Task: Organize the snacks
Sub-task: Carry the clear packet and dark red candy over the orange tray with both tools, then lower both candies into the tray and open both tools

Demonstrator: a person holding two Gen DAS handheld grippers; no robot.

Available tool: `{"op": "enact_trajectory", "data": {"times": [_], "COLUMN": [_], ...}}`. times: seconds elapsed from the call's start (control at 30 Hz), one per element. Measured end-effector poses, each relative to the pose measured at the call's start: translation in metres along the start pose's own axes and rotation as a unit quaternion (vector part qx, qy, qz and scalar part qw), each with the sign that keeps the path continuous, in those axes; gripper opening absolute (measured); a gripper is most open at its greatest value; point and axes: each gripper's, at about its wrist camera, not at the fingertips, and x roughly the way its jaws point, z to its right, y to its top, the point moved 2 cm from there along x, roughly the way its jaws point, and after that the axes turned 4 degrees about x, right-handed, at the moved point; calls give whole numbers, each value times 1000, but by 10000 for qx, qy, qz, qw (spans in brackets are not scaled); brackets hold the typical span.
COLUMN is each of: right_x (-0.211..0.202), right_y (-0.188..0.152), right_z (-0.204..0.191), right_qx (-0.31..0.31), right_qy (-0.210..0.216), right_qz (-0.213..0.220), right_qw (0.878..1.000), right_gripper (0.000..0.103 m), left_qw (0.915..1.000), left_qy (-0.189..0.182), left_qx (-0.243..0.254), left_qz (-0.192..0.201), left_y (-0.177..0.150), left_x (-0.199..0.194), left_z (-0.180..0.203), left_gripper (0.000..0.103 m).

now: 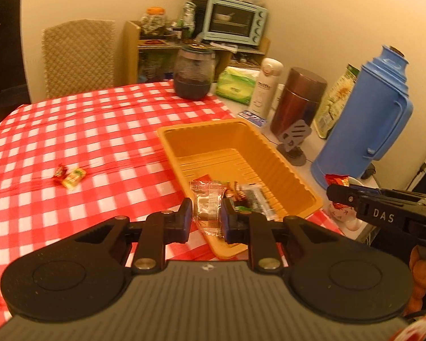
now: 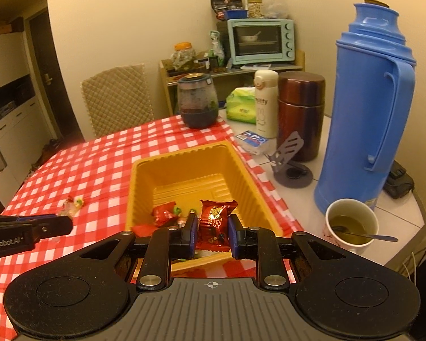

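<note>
Left gripper (image 1: 206,216) jaws pinch a clear-wrapped snack (image 1: 207,207), right gripper (image 2: 212,233) jaws pinch a red snack packet (image 2: 215,221), both over the near end of the yellow tray (image 2: 250,167); light, crinkly, slippery wrappers, likely crushable, best held mid-body.

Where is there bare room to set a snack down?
The far half of the yellow tray is bare, as is the checked cloth left of it. It is crowded right of the tray: blue thermos, phone stand, cup.
</note>
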Motion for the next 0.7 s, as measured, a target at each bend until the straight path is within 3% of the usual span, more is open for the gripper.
{"op": "enact_trajectory", "data": {"times": [0.7], "right_x": [36], "right_y": [3], "right_z": [30], "right_qx": [168], "right_qy": [-172], "right_qz": [-172], "right_qw": [9996], "right_gripper": [23], "left_qw": [9969], "left_qy": [-424], "left_qx": [544], "left_qz": [-374], "left_y": [11], "left_x": [73], "left_z": [42], "left_gripper": [19]}}
